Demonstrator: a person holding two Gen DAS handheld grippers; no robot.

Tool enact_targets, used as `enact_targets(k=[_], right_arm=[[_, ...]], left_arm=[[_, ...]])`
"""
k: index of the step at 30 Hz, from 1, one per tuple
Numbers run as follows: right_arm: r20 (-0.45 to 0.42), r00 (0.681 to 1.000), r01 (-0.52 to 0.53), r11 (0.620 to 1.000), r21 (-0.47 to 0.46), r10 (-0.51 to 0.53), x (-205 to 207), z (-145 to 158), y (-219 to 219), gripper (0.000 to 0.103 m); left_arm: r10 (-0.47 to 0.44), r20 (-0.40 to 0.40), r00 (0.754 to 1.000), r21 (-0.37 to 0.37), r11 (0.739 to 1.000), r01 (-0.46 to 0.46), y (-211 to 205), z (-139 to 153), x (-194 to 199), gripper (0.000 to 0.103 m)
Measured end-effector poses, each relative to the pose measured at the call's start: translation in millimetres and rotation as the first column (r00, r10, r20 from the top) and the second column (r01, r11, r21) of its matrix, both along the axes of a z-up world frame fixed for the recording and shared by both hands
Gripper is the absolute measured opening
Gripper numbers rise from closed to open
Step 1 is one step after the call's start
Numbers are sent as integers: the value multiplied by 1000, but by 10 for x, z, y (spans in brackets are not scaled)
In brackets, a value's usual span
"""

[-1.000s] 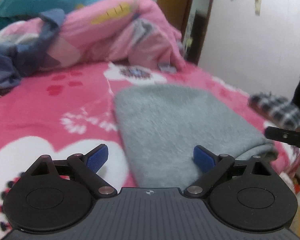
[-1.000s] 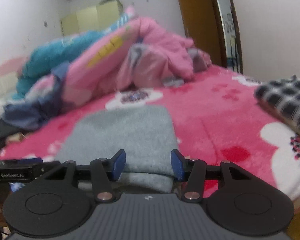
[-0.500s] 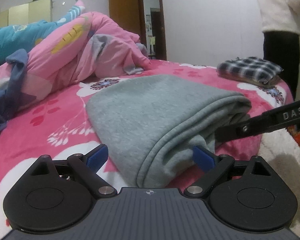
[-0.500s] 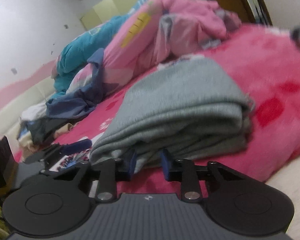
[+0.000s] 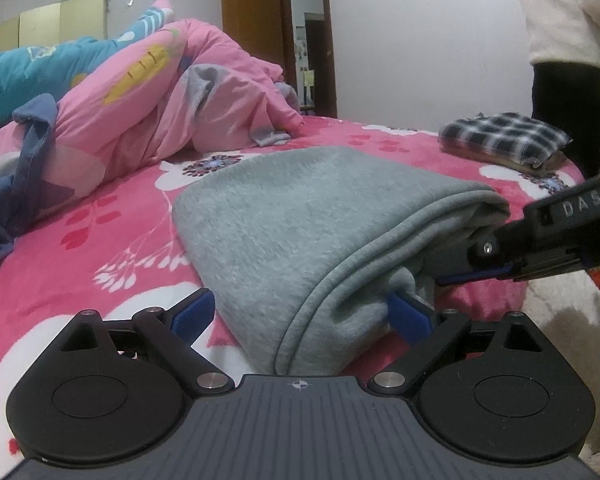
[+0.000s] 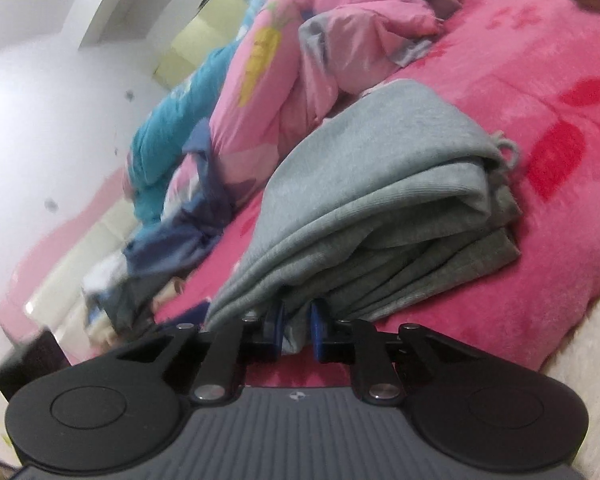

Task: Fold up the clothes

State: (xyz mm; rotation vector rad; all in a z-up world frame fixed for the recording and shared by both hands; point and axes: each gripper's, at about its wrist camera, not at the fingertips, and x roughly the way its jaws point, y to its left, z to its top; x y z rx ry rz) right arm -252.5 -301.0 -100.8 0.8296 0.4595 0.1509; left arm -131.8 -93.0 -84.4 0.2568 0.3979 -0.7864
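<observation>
Right gripper (image 6: 296,330) pinched tighter on near edge of folded grey garment (image 5: 300,216) on pink bed (image 5: 100,240), left gripper (image 5: 300,316) gaping astride its corner; likely mid-carry to checked pile (image 5: 504,138), needing left to close.

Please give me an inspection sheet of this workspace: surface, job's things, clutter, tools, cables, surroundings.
Surface: bed with pink floral blanket, soft and uneven.
Job's things: grey garment, folded in layers, lying at the bed's near edge; folded plaid garment set apart at the far right.
Clutter: pink quilt, teal bedding and dark blue cloth heaped behind.
Tools: left tool open, jaws on either side of the garment's near corner; right tool closed on its lower layers.
Cables: nothing seen.
Surroundings: wooden door, white wall, a standing person at right.
</observation>
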Motion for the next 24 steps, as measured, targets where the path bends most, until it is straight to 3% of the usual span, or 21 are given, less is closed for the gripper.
enact_targets(k=[3, 10, 16, 24], right_arm=[[-4, 1000, 19, 995, 99, -19, -2, -79, -106, 16], [-31, 998, -48, 984, 173, 55, 60, -171, -93, 17], [19, 997, -72, 966, 248, 69, 62, -223, -126, 13], [92, 995, -68, 950, 306, 41, 140, -236, -151, 12]], left_arm=[[-18, 7, 1000, -3, 1000, 18, 10, 6, -33, 95], [13, 10, 1000, -33, 999, -13, -9, 38, 14, 95], [58, -16, 998, -81, 995, -59, 75, 121, 92, 95], [26, -12, 1000, -34, 999, -26, 23, 91, 136, 97]])
